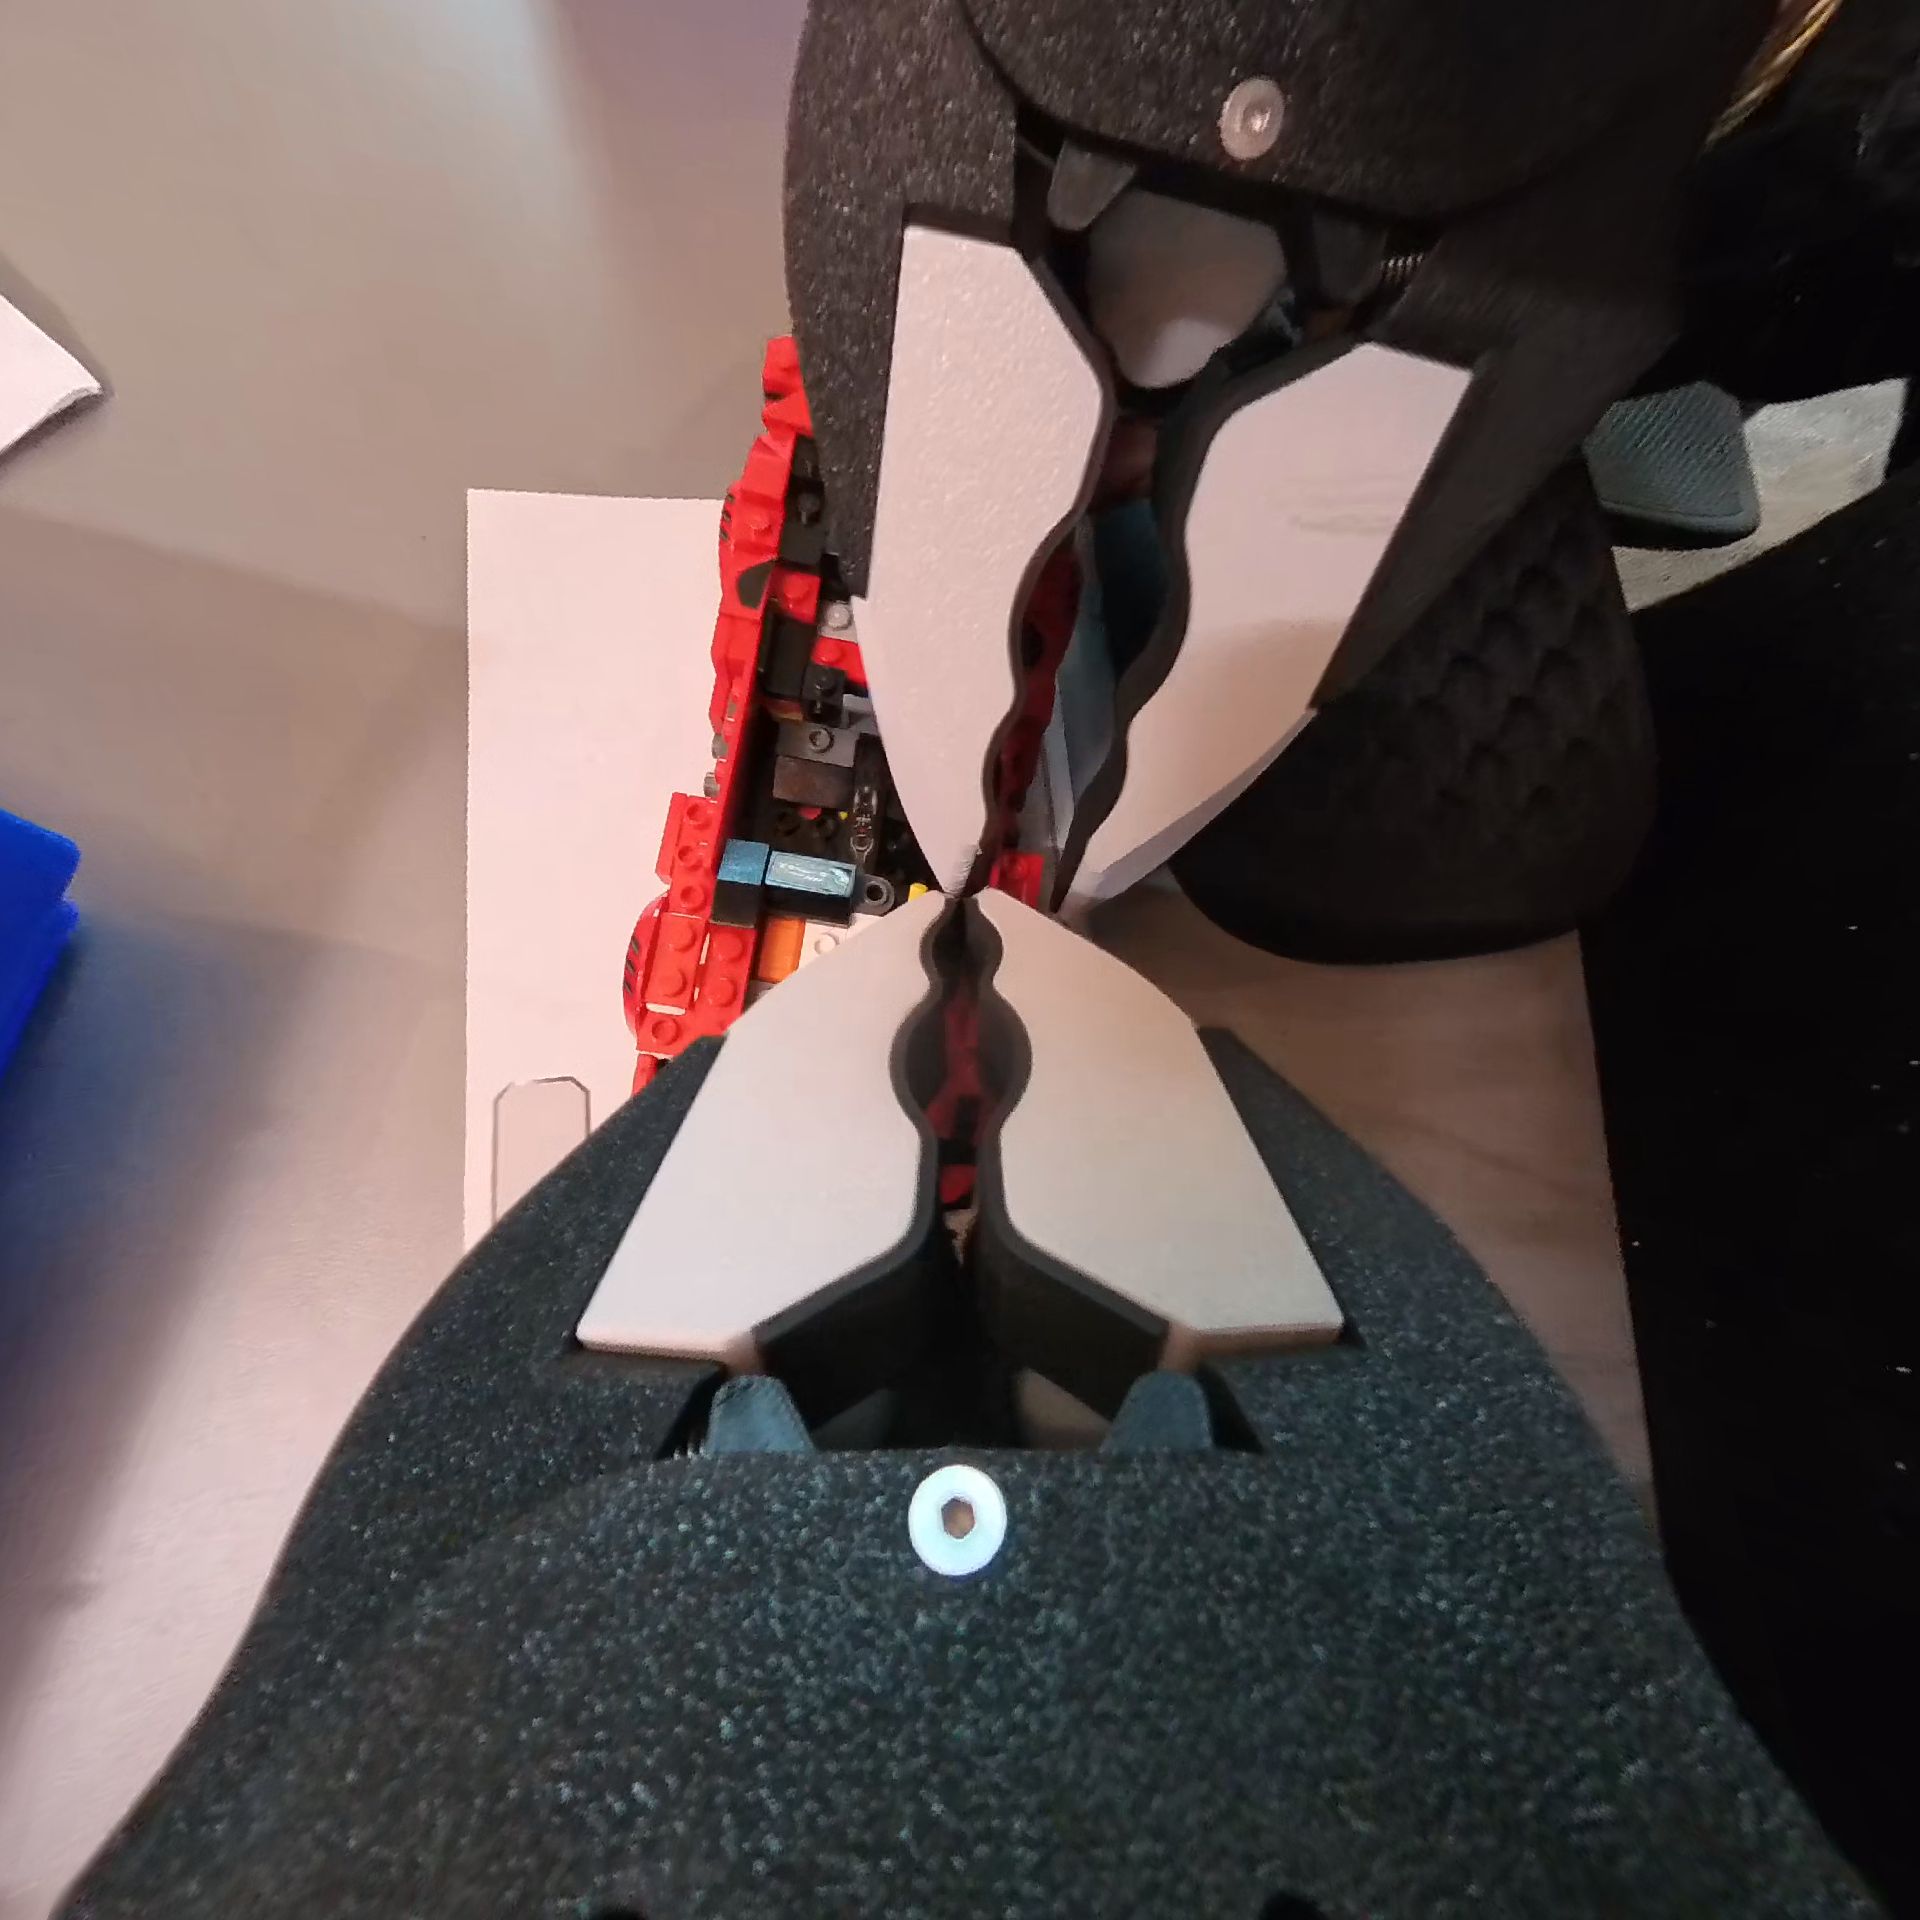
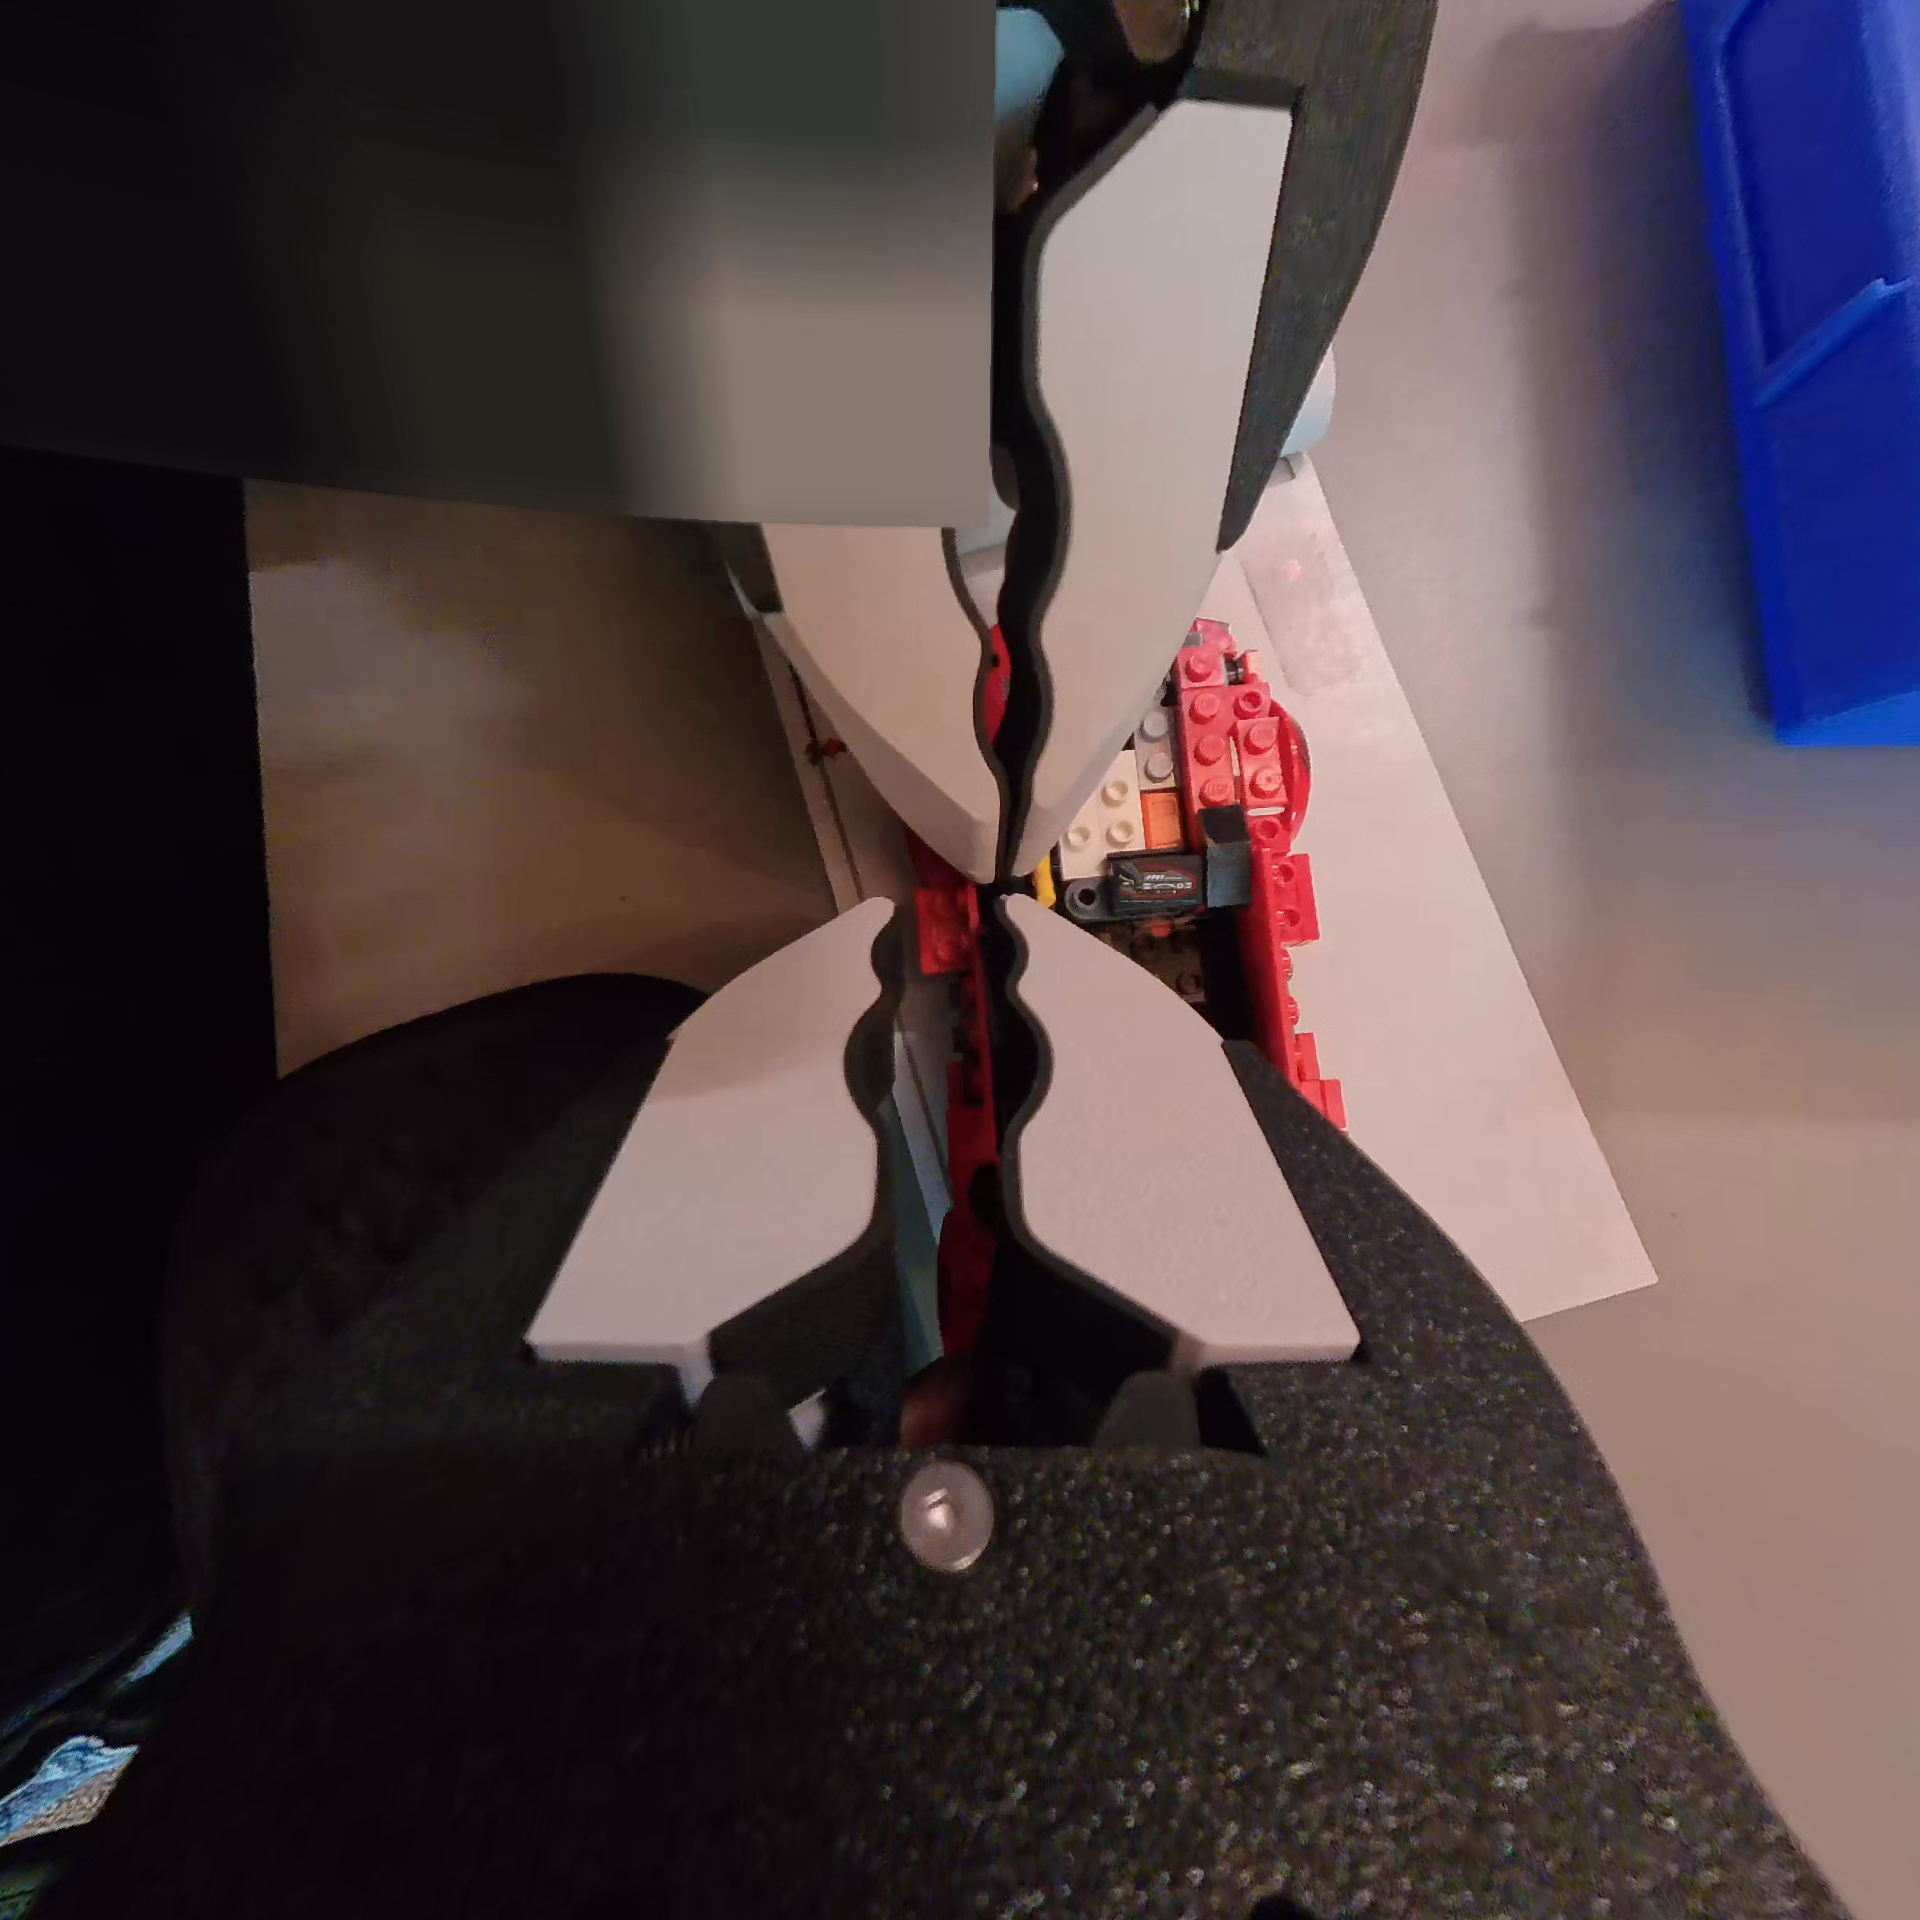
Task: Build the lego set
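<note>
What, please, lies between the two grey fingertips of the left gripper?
A thin red-and-black strip of the red Lego car model runs between the left gripper's fingertips, seen in the left wrist view.

Under my claws the pale grey table [image 1: 312, 312] carries a white paper sheet [image 1: 582, 727] with the red lego build [image 1: 727, 935] on it, and a blue bin [image 2: 1818, 416] at two o'clock.

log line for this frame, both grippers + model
left gripper: shut on red lego strip | right gripper: tips closed on same strip | lego car: on white sheet
</note>
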